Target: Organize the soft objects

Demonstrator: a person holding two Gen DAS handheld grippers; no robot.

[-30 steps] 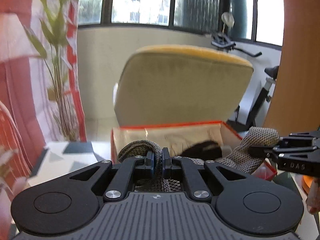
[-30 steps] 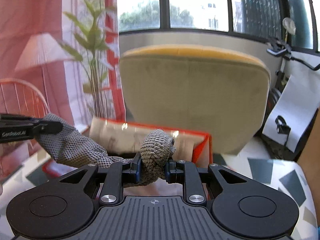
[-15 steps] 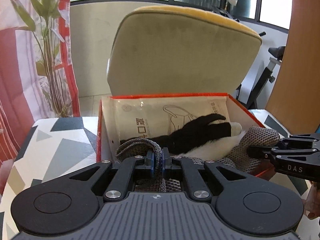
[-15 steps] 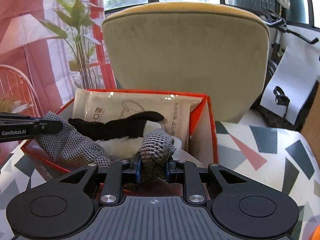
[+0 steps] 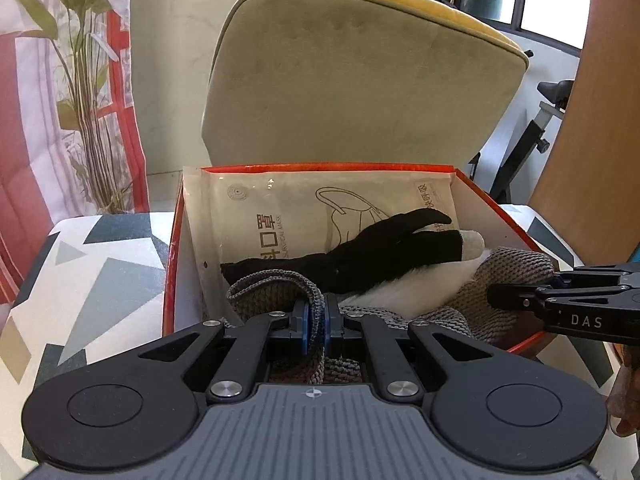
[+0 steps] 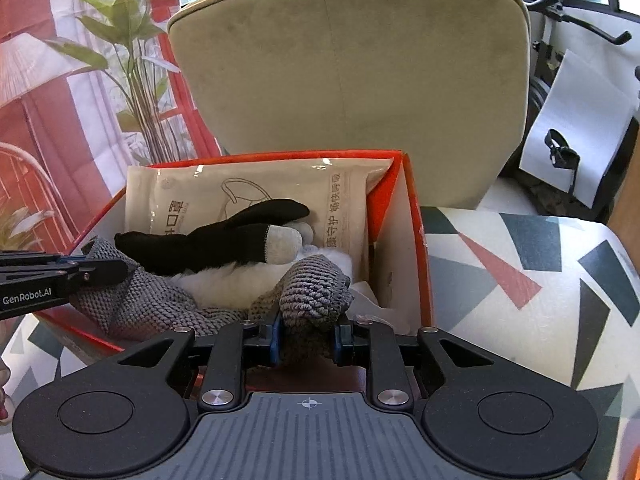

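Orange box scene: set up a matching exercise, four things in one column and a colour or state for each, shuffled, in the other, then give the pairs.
Things:
1. grey knitted cloth
2. glove
3. mask packet
4. orange box

Colour or state:
A. black, lying on white fluff
B. beige, leaning against the back wall of the box
C. open-topped, standing on a patterned tablecloth
D. pinched at either end by the left tool and the right tool

Pairs: 1-D, 2-A, 3-B, 4-C
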